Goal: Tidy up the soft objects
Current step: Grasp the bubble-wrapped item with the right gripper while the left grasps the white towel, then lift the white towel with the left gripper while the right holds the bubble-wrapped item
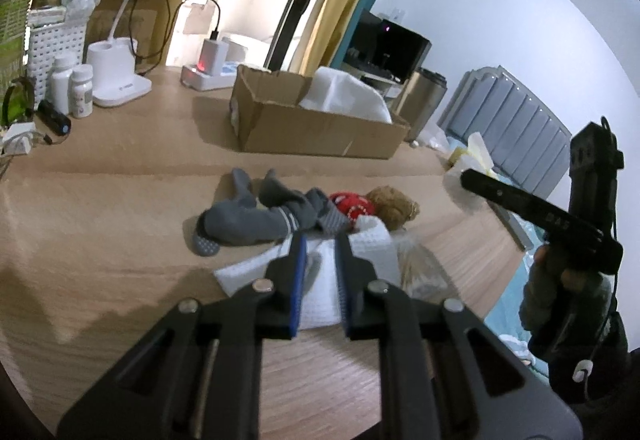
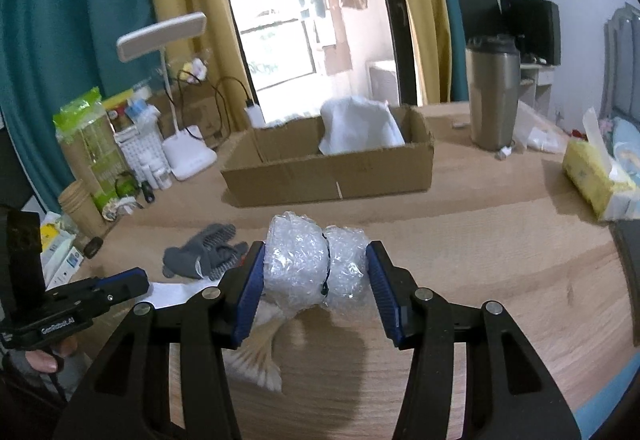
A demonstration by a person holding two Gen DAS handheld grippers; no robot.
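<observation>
My right gripper [image 2: 316, 260] is shut on a roll of bubble wrap [image 2: 316, 264] and holds it above the wooden table [image 2: 480, 240]. My left gripper [image 1: 321, 244] is open over a white waffle cloth [image 1: 320, 280], its pads apart and holding nothing. Grey socks [image 1: 260, 215] and a small brown teddy bear in a red top [image 1: 376, 205] lie just beyond the cloth. The socks also show in the right wrist view [image 2: 204, 254]. An open cardboard box [image 2: 328, 163] with a white bag [image 2: 360, 123] inside stands at the back; the box also shows in the left wrist view [image 1: 316, 123].
A white desk lamp [image 2: 180, 143], bottles [image 1: 72, 83] and a charger [image 1: 208, 67] line the table's back left. A steel tumbler [image 2: 494, 91] and a yellow tissue pack [image 2: 596, 175] stand at the right. Cotton swabs in a clear bag [image 2: 260, 352] lie under the bubble wrap.
</observation>
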